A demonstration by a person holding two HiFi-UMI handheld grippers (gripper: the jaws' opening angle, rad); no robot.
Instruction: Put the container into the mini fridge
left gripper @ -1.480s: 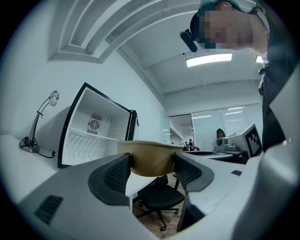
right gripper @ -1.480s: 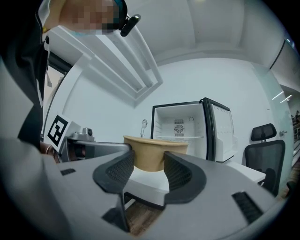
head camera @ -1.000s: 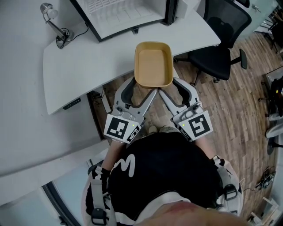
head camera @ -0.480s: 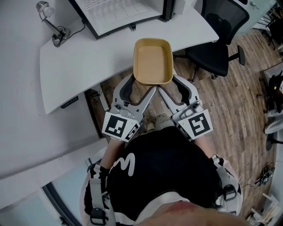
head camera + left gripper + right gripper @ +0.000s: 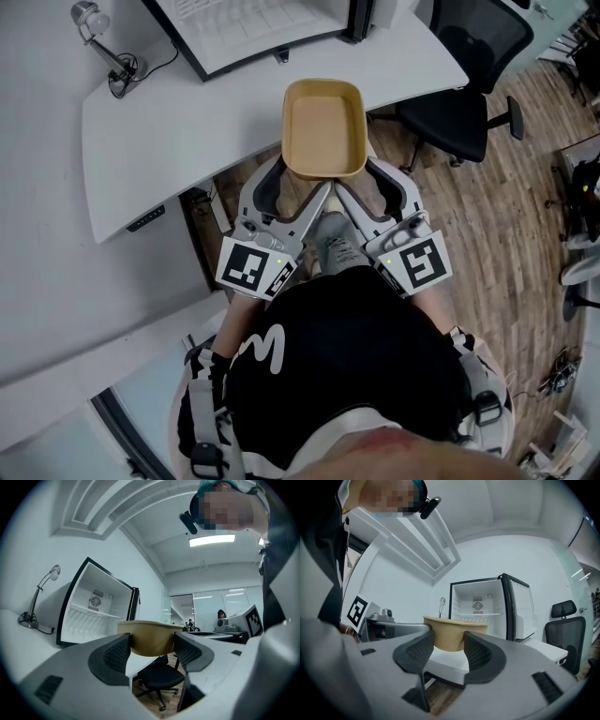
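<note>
Ahead, the mini fridge (image 5: 262, 28) stands open on the white tabletop (image 5: 187, 131). The jaws of your left gripper (image 5: 302, 183) and right gripper (image 5: 354, 181) both clench the near end of the container (image 5: 323, 127), sharing its weight to hold it level.

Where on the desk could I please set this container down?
The white desk lies bare in a broad patch between the desk lamp, the open mini fridge and the held container. A narrower strip runs toward the office chair. Only the lamp's corner is taken up.
</note>
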